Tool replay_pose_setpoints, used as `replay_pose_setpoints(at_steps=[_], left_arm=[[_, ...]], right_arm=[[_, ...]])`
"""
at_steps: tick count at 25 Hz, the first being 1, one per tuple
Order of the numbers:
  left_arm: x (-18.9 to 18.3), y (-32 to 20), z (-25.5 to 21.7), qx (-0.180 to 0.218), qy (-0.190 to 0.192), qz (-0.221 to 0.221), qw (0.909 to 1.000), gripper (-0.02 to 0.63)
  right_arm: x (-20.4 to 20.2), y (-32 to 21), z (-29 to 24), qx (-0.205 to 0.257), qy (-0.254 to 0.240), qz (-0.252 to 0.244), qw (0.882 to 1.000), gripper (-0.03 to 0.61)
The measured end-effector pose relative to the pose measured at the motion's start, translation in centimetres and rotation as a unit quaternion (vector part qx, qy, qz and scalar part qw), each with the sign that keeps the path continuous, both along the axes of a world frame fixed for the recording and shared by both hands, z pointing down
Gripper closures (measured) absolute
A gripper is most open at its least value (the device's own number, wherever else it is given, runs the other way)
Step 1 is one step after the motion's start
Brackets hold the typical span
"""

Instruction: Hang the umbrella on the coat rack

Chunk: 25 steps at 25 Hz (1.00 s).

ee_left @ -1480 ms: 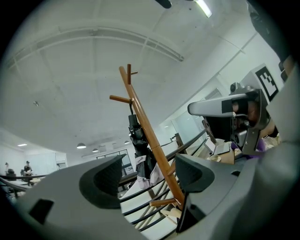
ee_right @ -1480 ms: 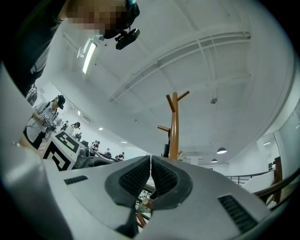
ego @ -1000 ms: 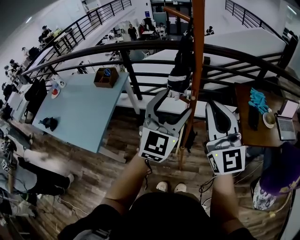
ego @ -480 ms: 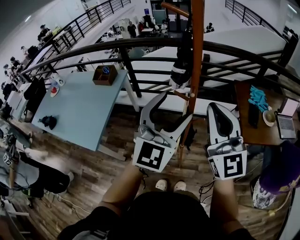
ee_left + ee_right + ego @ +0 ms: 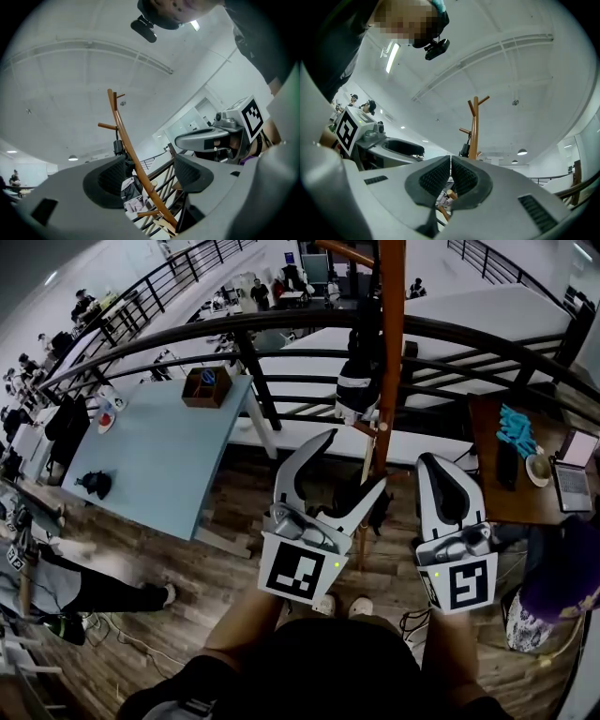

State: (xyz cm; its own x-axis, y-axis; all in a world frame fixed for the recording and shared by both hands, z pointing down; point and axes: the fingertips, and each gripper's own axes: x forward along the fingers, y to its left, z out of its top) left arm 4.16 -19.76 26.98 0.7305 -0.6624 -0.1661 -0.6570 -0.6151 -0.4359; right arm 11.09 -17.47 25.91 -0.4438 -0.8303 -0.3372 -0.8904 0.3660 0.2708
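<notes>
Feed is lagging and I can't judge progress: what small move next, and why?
Probably ease the left hand-held gripper back from the brown wooden coat rack: the folded dark umbrella hangs on it untouched, the left jaws stand open, gripping nothing, and the right hand-held gripper is shut and empty.

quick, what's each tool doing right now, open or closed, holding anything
left tool: open, holding nothing; the coat rack only shows beyond the gap.
right tool: closed, nothing between its jaws.
</notes>
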Motion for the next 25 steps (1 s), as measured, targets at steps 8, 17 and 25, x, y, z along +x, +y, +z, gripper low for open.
replay_pose_setpoints(at_steps=[8,17,25], left_arm=[[-0.3,0.0,-0.5,0.014,0.012,-0.012,0.9998,0.365],[-0.2,0.5,-1.3,0.022,0.015,-0.012,0.9996,0.512],[-0.4,0.5,-1.1,0.028,0.015,-0.02,0.9993,0.603]], right_arm=[[0.1,0.2,0.0,-0.002,0.001,0.001,1.0,0.548],[-0.5,0.4,0.3,-0.005,0.007,-0.002,1.0,0.548],[-1.2,0.5,0.4,-0.004,0.008,-0.003,1.0,0.548]])
